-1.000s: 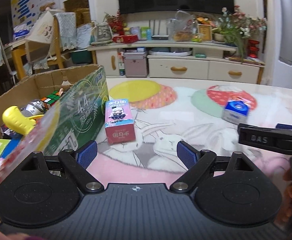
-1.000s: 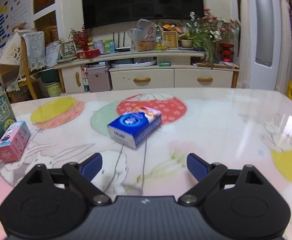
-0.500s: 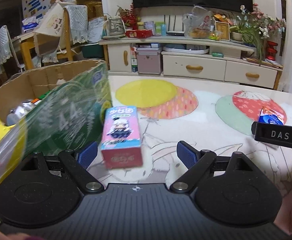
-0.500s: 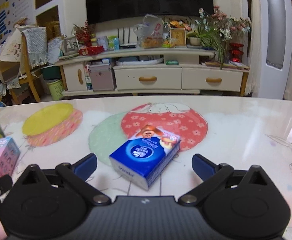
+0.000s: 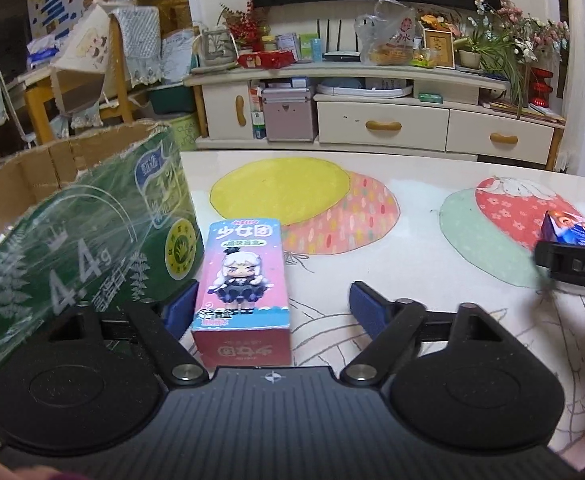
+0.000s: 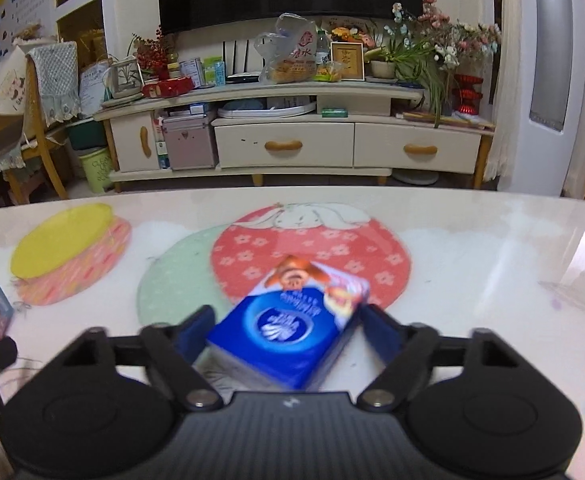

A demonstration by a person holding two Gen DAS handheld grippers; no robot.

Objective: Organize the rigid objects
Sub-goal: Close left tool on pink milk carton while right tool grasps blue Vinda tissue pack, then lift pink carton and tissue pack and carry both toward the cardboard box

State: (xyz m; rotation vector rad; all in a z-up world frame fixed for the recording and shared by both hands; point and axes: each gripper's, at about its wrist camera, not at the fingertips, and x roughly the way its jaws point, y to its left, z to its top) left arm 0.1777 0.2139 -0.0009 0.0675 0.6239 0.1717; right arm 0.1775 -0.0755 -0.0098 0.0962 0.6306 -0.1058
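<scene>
Living room behind: dark television, cream cabinet with drawers, flowers and clutter along its top. Nearer, glossy table (image 6: 472, 240) printed with rabbits and coloured ovals.

Largest thing, at far left in the left wrist view: open cardboard box (image 5: 32, 168) with green printed side, standing on the table; likely the place for sorted things, contents hidden from here.

Next, left gripper (image 5: 270, 308), jaws wide but closing, straddling pink figure box (image 5: 242, 280). Lying flat, long axis pointing away from the camera, just beside the green side of the cardboard box. Left pad (image 5: 182, 312) close to or touching its left side, cannot tell which; right pad well clear, no squeeze yet. Thin printed carton, probably light and mostly hollow, stiff at the edges, easily dented in the middle of a panel. Best taken across the two long sides, near the base, with gentle pressure.

Right gripper (image 6: 288, 328), jaws closing around blue tissue pack (image 6: 288, 320). Lying flat on the table, skewed across the gap, near corner toward the camera; blurred, so contact with the pads not certain. Plastic-wrapped, so likely slick, light and springy, not truly rigid. Skewed lie may let it twist as the pads meet; hold across the narrow width, square to the long sides.
</scene>
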